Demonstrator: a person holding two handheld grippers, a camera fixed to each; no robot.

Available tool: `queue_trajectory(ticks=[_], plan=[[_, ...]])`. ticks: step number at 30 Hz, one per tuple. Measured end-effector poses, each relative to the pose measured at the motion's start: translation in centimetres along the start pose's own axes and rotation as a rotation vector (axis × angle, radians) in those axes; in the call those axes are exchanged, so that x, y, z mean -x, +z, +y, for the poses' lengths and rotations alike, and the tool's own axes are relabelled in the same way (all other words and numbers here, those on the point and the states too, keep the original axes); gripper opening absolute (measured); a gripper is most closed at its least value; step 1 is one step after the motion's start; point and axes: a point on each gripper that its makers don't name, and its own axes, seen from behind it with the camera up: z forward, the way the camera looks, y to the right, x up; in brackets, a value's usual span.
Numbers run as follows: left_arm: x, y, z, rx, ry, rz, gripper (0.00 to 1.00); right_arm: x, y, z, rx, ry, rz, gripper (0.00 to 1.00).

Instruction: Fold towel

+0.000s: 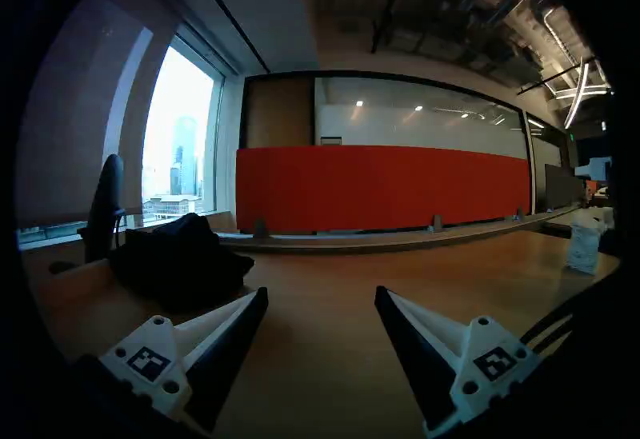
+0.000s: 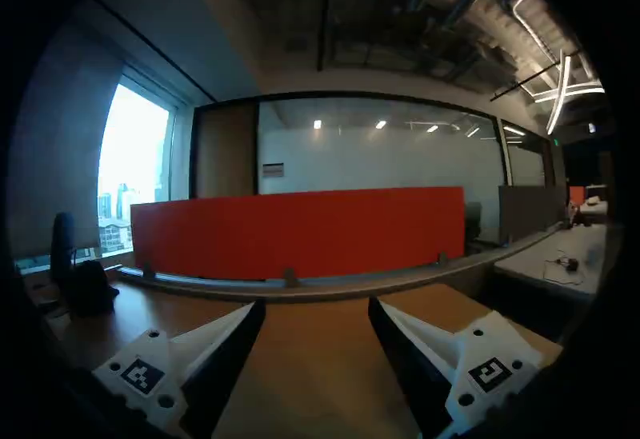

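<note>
Gaping empty, jaws of left gripper [image 1: 320, 291] and right gripper [image 2: 316, 303] — dark towel [image 1: 180, 267] heaped ahead-left, apart.

Dim interior, blown-out window [image 1: 180, 143] glare (left side), fisheye warp at edges

Left gripper [image 1: 320, 290]: 2 tapered white fingers [image 1: 200, 335] with black inner faces. Each finger carries 1 square black-and-white marker [image 1: 149, 361] and round screw holes [image 1: 170, 386]. Right gripper [image 2: 316, 302]: identical build.
</note>
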Motion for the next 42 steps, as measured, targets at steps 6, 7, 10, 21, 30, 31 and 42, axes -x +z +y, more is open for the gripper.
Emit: queue_trajectory(ticks=[6, 7, 10, 21, 30, 31, 42], plan=[[0.0, 0.0, 0.0, 0.0, 0.0, 0.0, 1.0, 2.5, -0.6, 0.8, 0.006, -0.01, 0.022, 1.0], [0.0, 0.0, 0.0, 0.0, 0.0, 0.0, 1.0, 2.8, -0.7, 1.0, 0.008, -0.015, 0.025, 1.0], [0.0, 0.0, 0.0, 0.0, 0.0, 0.0, 1.0, 3.8, -1.0, 1.4, 0.014, -0.03, 0.033, 1.0], [0.0, 0.0, 0.0, 0.0, 0.0, 0.0, 1.0, 7.1, -0.8, 0.9, 0.0, -0.052, 0.021, 1.0], [0.0, 0.0, 0.1, 0.0, 0.0, 0.0, 1.0, 9.3, -1.0, 0.9, -0.006, -0.039, -0.012, 1.0], [0.0, 0.0, 0.1, 0.0, 0.0, 0.0, 1.0, 9.3, -1.1, 1.0, -0.003, -0.037, -0.014, 1.0], [0.0, 0.0, 0.1, 0.0, 0.0, 0.0, 1.0, 10.0, -1.9, 1.1, -0.001, -0.045, -0.02, 1.0]])
